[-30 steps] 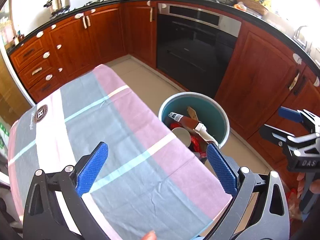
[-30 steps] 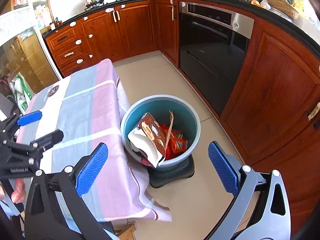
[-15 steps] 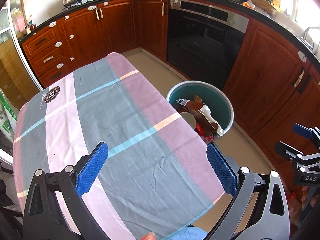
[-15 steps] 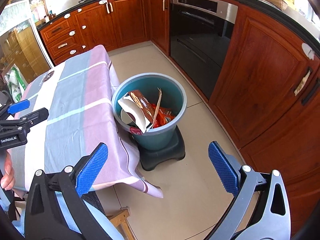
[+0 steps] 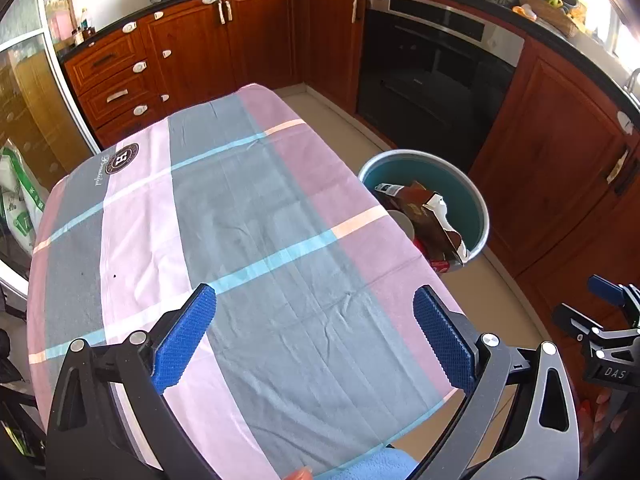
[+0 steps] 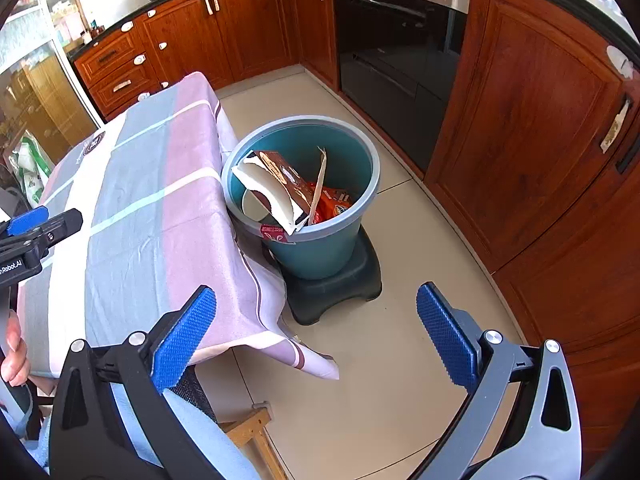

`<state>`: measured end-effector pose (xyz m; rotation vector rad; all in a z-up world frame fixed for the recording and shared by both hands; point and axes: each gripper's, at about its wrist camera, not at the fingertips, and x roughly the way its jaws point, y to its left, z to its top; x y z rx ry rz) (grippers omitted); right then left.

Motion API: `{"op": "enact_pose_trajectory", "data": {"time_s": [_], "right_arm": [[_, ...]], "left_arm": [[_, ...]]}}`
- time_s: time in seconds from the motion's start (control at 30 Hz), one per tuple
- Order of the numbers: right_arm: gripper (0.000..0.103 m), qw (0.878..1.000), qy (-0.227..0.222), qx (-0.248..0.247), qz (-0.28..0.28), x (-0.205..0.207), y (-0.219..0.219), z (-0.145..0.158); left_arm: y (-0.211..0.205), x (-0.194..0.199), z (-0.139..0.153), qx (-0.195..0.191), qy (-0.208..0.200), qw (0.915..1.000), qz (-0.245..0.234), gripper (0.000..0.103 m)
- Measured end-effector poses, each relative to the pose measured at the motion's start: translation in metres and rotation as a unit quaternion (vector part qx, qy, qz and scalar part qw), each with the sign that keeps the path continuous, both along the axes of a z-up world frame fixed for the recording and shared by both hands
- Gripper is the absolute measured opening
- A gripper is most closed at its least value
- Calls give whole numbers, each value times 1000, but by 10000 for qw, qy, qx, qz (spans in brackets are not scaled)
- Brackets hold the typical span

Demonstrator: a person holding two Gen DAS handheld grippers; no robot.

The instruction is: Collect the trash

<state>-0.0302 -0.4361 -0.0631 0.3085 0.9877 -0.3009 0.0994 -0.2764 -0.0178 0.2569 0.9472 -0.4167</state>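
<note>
A kitchen of red-brown cabinets (image 5: 260,36) and a black oven (image 5: 432,80) is curving around me. I am holding my left hand-held gripper (image 5: 316,336) above the checked tabletop (image 5: 240,220), its blue pads gaping wide with nothing between them. My right hand-held gripper (image 6: 316,336) is hanging over the tiled floor (image 6: 400,360) just beside the tabletop's edge, its pads likewise spread apart and empty. Beyond it, the teal bin (image 6: 340,236) is sitting on a dark stool (image 6: 336,292), touching the hanging cloth. The trash is lying inside the bin: a torn brown carton (image 6: 280,184) is leaning against the rim, with orange wrappers (image 6: 332,206) underneath
</note>
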Motion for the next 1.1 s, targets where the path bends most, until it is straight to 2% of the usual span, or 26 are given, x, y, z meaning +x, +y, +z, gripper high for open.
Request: {"op": "enact_pose_trajectory", "data": {"time_s": [0.33, 1.1], "right_arm": [[96, 9998, 5, -155, 100, 11, 6, 0], [96, 9997, 96, -165, 118, 19, 6, -7]], "left_arm": [[-8, 1, -4, 19, -15, 10000, -44, 99], [-14, 1, -9, 25, -14, 10000, -93, 99]]}}
